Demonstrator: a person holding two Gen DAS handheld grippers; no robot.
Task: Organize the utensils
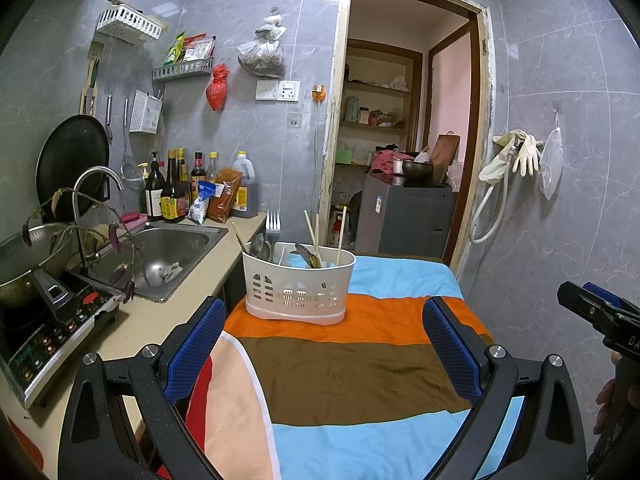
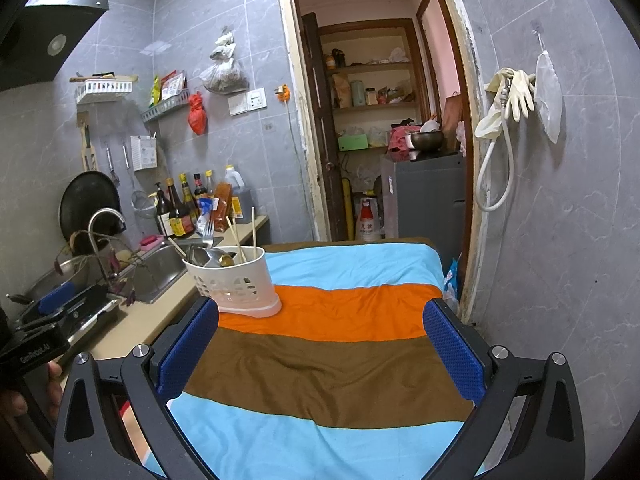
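Even, moderately bright indoor light is filling both views. Fisheye distortion is bending the edges, with dark vignetting closing the corners. Focus is holding sharp.

Item: we are logging a white utensil caddy [image 1: 298, 290] with cut-out slots, holding silver spoons [image 1: 260, 246], a silver fork [image 1: 273, 226] and pale wooden chopsticks [image 1: 341, 234]. It is sitting on a striped cloth [image 1: 352, 372] showing sky blue, orange and brown bands, plus peach and red at one corner. We are noting blue textured pads [image 2: 454, 350] on black gripper frames. Wall tiles [image 2: 580, 240] are reading as grey, possibly marbled.
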